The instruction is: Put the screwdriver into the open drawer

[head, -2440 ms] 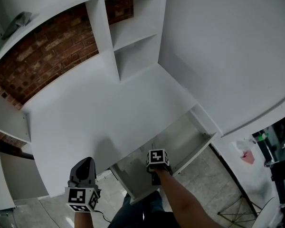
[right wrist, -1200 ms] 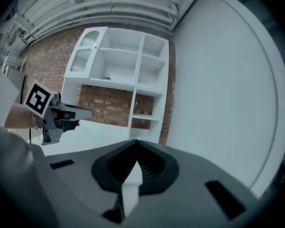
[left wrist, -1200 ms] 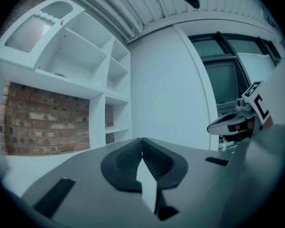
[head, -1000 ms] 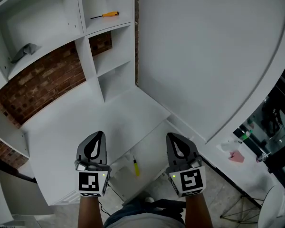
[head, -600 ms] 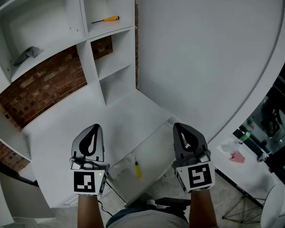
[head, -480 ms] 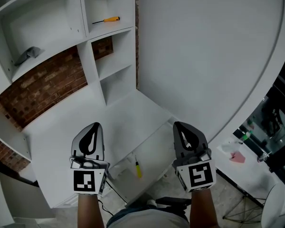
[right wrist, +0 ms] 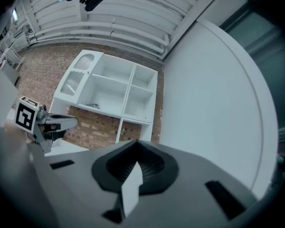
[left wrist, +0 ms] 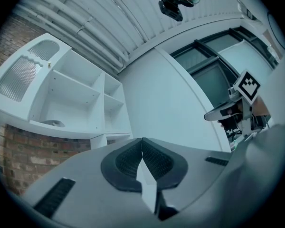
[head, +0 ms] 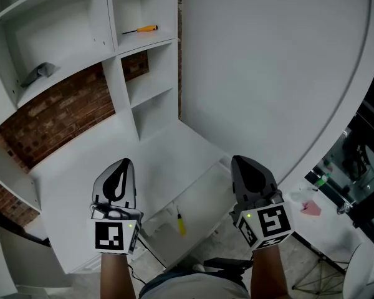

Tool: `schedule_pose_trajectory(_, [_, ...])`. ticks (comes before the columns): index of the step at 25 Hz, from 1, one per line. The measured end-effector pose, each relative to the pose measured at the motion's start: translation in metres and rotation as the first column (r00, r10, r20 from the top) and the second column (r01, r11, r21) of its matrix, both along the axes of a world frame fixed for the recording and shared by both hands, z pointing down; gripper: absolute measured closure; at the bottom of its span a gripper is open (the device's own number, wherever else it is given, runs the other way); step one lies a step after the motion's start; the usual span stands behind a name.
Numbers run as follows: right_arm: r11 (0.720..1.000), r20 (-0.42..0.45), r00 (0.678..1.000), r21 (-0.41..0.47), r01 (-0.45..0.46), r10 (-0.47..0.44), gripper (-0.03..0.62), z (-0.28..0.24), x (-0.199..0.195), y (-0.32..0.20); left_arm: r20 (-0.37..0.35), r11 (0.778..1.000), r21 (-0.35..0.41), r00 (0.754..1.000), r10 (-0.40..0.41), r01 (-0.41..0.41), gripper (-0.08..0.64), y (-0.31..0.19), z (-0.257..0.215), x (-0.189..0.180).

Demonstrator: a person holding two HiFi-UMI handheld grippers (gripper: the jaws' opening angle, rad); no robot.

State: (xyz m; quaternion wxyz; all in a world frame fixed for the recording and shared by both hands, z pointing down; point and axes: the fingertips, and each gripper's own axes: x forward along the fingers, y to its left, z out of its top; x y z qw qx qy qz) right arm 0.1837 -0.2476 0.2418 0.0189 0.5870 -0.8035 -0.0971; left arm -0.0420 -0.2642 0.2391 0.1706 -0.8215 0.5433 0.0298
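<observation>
Fingers point(left wrist: 127, 161) pressed together, empty — left gripper point(head: 122, 165), right gripper point(head: 242, 162) alike.

The left gripper point(left wrist: 141, 144) has its jaws together, white shelves point(left wrist: 71, 96) ahead, the right gripper point(left wrist: 211, 115) alongside.

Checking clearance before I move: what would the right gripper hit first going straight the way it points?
Probably the white shelf unit, near its right-hand column; nothing nearer shows, though depth is unclear.

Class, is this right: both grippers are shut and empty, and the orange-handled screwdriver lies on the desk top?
No. The head view shows the orange-handled screwdriver on an upper shelf. The left gripper and right gripper are shut and empty.
</observation>
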Motion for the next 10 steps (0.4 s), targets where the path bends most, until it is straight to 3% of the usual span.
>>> schedule_pose_trajectory(10, [0.998, 0.000, 1.000, 0.064, 0.024, -0.024, 0.586, -0.016, 0.000, 0.009, -0.052, 1.000, -0.005, 0.999, 0.012, -0.012, 0.546, 0.002, -0.007, -0.001])
